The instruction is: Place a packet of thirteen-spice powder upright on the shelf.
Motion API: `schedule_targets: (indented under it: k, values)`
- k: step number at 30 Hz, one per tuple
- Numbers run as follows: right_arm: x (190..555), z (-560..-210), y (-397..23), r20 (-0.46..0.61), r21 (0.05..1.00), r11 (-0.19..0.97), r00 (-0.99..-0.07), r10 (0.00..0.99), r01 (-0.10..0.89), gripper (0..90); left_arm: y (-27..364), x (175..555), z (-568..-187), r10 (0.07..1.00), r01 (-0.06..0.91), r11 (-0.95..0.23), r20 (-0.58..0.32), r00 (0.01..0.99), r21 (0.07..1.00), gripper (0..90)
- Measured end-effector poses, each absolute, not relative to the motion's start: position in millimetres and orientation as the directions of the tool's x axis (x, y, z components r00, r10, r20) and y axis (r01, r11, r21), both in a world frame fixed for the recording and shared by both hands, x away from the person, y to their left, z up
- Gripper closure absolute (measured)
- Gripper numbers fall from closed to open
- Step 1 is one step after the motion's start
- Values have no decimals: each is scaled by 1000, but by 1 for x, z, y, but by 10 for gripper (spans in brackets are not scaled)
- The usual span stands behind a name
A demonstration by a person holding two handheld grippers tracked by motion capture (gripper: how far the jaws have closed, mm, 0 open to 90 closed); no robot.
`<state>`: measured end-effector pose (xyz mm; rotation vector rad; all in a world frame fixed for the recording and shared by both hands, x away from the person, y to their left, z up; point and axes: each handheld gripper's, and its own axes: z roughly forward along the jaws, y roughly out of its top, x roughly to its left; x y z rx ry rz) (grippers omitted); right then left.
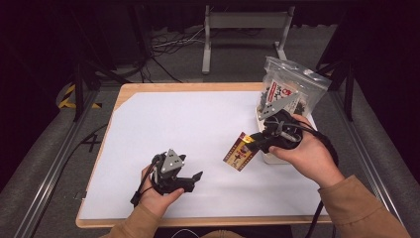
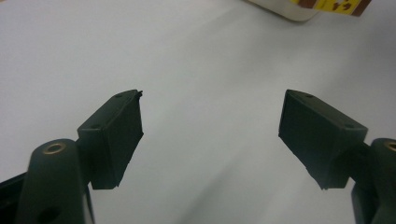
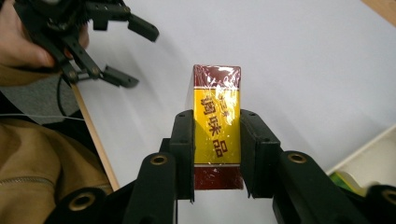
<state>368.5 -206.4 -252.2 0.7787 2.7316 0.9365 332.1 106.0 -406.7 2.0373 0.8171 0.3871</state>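
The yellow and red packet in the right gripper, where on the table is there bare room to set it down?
The widest free patch is the white sheet from the far-left corner to its middle, between the left gripper and the packet. The near edge between both hands is free too. The far-right corner is crowded: the white tray, the clear bag and the right gripper.

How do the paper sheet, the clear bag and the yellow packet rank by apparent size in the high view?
1. White paper sheet, largest by far.
2. Clear bag.
3. Yellow packet, smallest. It is lifted in the right gripper, nearer the camera, yet looks smaller than the bag.
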Motion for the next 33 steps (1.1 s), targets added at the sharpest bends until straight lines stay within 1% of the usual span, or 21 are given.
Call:
schedule_targets:
  k: [8, 12, 14, 22, 33]
  values:
    - [369, -244, -227, -53, 600, 693, -844, 533, 400, 695, 109, 335, -407, 685, 400, -398, -22, 729, 826, 225]
    - [370, -240, -235, -66, 595, 698, -841, 538, 399, 695, 111, 336, -406, 685, 404, -396, -27, 728, 825, 227]
    - [370, -238, -240, -89, 589, 711, -843, 530, 385, 695, 114, 338, -405, 686, 406, -398, -27, 727, 823, 239]
    - [373, -231, -257, -135, 571, 733, -839, 527, 369, 695, 125, 342, -403, 711, 421, -384, -28, 703, 822, 246]
    - [374, -226, -266, -211, 525, 798, -863, 459, 296, 695, 133, 343, -403, 723, 439, -370, -42, 689, 819, 256]
